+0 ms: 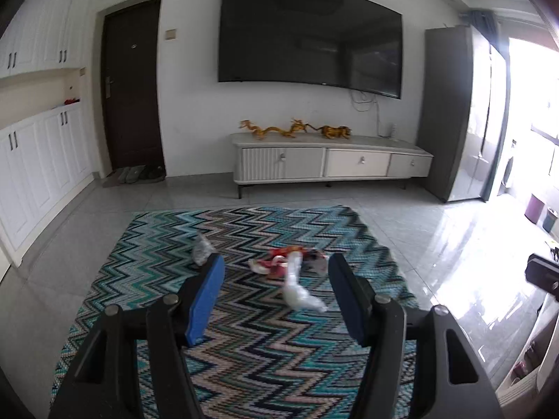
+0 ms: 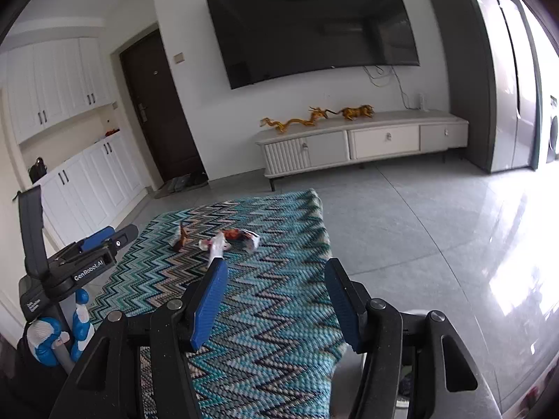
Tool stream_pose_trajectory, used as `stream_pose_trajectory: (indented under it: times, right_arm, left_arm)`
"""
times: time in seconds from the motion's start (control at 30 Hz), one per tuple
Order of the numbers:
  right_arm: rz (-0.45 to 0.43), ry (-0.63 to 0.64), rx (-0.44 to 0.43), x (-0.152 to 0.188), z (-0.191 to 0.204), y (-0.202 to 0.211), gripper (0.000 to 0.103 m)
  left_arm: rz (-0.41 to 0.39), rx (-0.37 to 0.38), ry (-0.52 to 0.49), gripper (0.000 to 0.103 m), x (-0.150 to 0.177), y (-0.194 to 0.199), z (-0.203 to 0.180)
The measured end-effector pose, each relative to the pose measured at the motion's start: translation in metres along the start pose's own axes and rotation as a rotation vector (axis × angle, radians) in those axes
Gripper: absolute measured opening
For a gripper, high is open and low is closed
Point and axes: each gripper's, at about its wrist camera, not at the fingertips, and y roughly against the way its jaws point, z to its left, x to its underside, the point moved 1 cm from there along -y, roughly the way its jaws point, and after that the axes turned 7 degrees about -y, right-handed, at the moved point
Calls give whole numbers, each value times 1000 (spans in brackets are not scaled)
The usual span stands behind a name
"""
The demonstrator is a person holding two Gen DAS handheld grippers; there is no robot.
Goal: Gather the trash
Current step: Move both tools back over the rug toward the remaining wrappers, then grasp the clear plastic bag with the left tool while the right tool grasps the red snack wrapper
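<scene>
Holding nothing, the left gripper (image 1: 276, 262) and right gripper (image 2: 276, 267) both have their blue fingers wide apart. Past them, trash (image 1: 290, 262) lies on the zigzag rug (image 1: 157, 244): clear plastic (image 1: 297, 289), red wrappers.

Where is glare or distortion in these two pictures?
Left wrist view: the window side is overexposed, glare spreads over the floor tiles, and the television bows from fisheye. Right wrist view: glare whitens the floor tiles; the TV cabinet curves.
</scene>
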Motion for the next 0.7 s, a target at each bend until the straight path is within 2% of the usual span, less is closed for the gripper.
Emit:
stream_pose_trajectory:
  times: [0.2,0.37,0.5,0.7]
  right_arm:
    - [-9,80,-56,-25,35,-20,55]
    - [7,113,-104,-35,53,-53,55]
    - [49,112,-115,-35,52,-90,55]
    - [151,104,-109,-29,33,-156,55]
  left_arm:
    - [35,-46,80,60,8,-13,59]
    - [77,-5,108,59,13,-32,80]
    - [141,80,95,59,20,-61,70]
    - [264,202,45,57,33,-124,28]
